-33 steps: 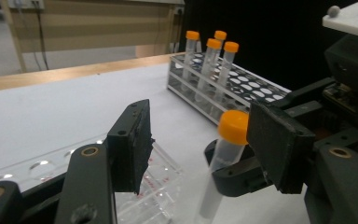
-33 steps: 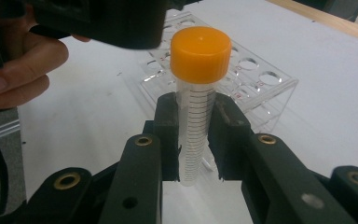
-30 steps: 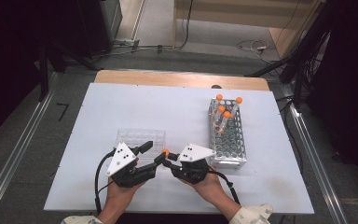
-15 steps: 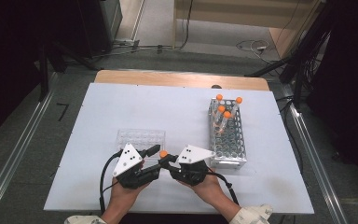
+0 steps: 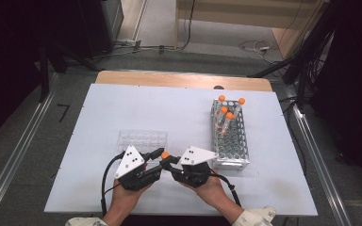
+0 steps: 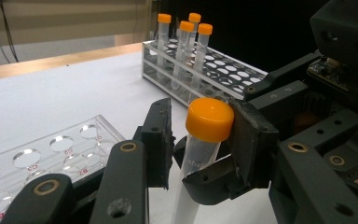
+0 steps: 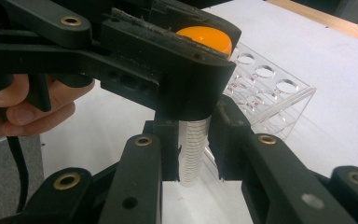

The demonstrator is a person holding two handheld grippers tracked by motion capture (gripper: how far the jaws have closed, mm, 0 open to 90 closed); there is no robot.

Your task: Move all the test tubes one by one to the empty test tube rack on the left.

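The tube (image 7: 193, 149) runs out of sight at its lower end; the left gripper (image 7: 186, 70) covers its cap's side.

A white table top (image 5: 122, 108) sat in the middle of a dim room, seen from above. Along its far edge ran a strip of light wood (image 5: 179, 80). The floor (image 5: 23, 136) around it was grey, with a metal rail (image 5: 14, 160) running down the left side and another rail (image 5: 318, 165) down the right. Beyond the table, a paler patch of floor (image 5: 207, 37) was lit, crossed by loose cables (image 5: 259, 46). Light wooden furniture (image 5: 250, 12) stood at the far end. Dark equipment (image 5: 75, 26) filled the far left, and black stands and cables (image 5: 311, 52) crowded the right, where the room fell into shadow.
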